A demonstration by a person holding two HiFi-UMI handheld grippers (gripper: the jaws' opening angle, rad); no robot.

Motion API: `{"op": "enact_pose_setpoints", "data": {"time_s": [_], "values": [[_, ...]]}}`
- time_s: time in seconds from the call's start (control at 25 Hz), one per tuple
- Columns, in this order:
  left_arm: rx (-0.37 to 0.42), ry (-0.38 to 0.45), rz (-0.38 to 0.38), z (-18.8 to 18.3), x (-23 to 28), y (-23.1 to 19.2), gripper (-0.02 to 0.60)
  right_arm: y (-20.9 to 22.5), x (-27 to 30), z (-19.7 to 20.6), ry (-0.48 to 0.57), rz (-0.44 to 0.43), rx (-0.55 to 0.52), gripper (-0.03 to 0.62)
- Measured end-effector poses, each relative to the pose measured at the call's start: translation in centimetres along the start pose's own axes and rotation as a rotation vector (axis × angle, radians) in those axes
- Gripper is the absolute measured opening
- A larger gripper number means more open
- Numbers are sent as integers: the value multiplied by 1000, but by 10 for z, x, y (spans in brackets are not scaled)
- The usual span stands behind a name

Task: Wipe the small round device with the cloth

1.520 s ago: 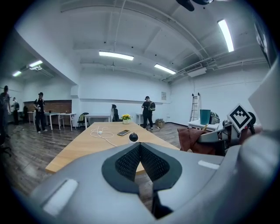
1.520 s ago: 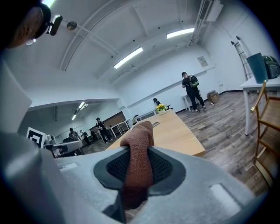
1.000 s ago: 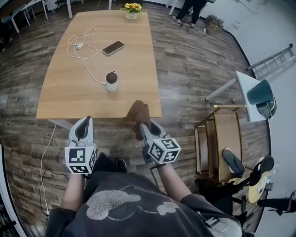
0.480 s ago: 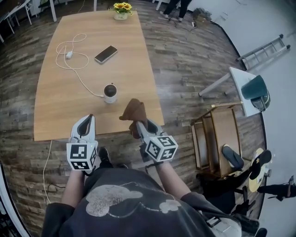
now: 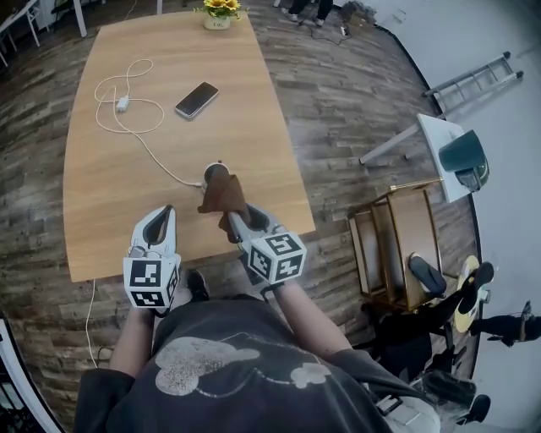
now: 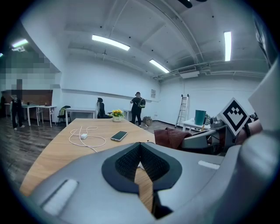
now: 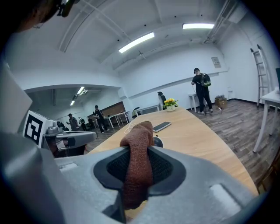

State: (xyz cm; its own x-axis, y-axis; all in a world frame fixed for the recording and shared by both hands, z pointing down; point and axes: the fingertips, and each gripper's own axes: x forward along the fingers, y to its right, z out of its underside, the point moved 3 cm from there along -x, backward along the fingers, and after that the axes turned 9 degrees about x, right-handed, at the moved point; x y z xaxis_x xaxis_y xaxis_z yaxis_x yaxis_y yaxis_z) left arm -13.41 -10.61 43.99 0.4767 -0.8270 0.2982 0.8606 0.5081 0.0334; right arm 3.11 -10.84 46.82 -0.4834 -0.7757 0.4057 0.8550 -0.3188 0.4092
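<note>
The small round white device [image 5: 215,172] stands near the front right of the wooden table [image 5: 110,203], with a white cable [image 5: 127,110] running to it. My right gripper [image 5: 236,223] is shut on a brown cloth [image 5: 221,196], and the cloth hangs right in front of the device and hides most of it. In the right gripper view the cloth [image 7: 139,162] stands up between the jaws, with the device's dark top [image 7: 157,141] peeking out just behind it. My left gripper [image 5: 163,213] hovers over the table's near edge, to the left of the device, shut on nothing.
A black phone [image 5: 196,100] lies past the cable loops, and a pot of yellow flowers [image 5: 215,10] stands at the far end. Right of the table are a wooden shelf unit [image 5: 397,245], a white side table with a teal bin [image 5: 461,156] and a ladder [image 5: 469,76]. People stand far off.
My right gripper has carried the cloth forward from off the table's near edge to the device. The left gripper has come forward over the table edge.
</note>
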Motion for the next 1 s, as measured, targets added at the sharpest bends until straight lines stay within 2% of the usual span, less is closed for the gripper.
{"op": "enact_pose_setpoints", "data": {"time_s": [0.2, 0.4, 0.68, 1.0], "values": [[8, -8, 51, 6, 10, -6, 18, -7, 29, 3, -57, 24, -76, 79], [12, -23, 64, 7, 18, -9, 18, -1, 49, 3, -97, 40, -97, 80], [26, -30, 15, -1, 24, -14, 18, 15, 62, 7, -139, 30, -98, 80], [-3, -57, -19, 4, 38, -12, 18, 46, 50, 5, -160, 44, -33, 80]]}}
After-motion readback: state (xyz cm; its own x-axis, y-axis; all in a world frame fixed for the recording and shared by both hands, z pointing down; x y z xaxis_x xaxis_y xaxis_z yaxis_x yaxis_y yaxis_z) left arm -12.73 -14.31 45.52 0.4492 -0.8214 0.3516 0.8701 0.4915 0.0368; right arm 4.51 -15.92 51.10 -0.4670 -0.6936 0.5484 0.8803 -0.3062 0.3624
